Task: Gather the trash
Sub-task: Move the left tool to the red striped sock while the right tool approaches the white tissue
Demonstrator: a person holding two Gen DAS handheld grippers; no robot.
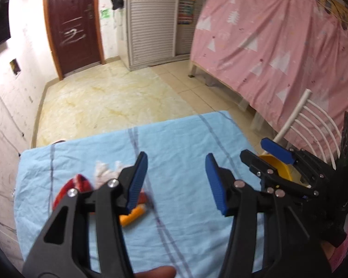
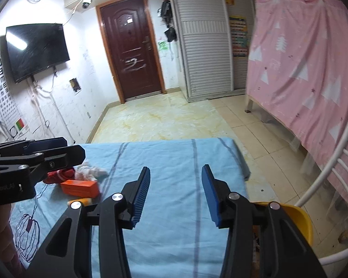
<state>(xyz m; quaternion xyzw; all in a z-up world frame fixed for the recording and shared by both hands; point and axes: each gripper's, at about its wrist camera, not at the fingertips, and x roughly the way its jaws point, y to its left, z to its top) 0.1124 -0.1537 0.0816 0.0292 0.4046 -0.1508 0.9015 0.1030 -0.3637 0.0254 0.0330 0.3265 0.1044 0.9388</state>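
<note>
1. While the left wrist view looks down over the blue-clothed bench (image 1: 185, 143), the left gripper (image 1: 176, 180) hangs above it with jaws apart and empty; a white crumpled tissue (image 1: 104, 170), a red wrapper (image 1: 77, 185) and an orange box (image 1: 133, 215) lie at the bench's left, partly behind the left finger.
2. In the right wrist view, the right gripper (image 2: 176, 194) is spread and empty over bare cloth; the trash sits to its left, a yellow bin (image 2: 297, 217) at its right.

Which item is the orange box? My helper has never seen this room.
Find the blue cloth covering the table. At its left side lies a trash cluster. The orange box is the only flat, rectangular piece, in front of the crumpled white tissue and red wrapper.
</note>
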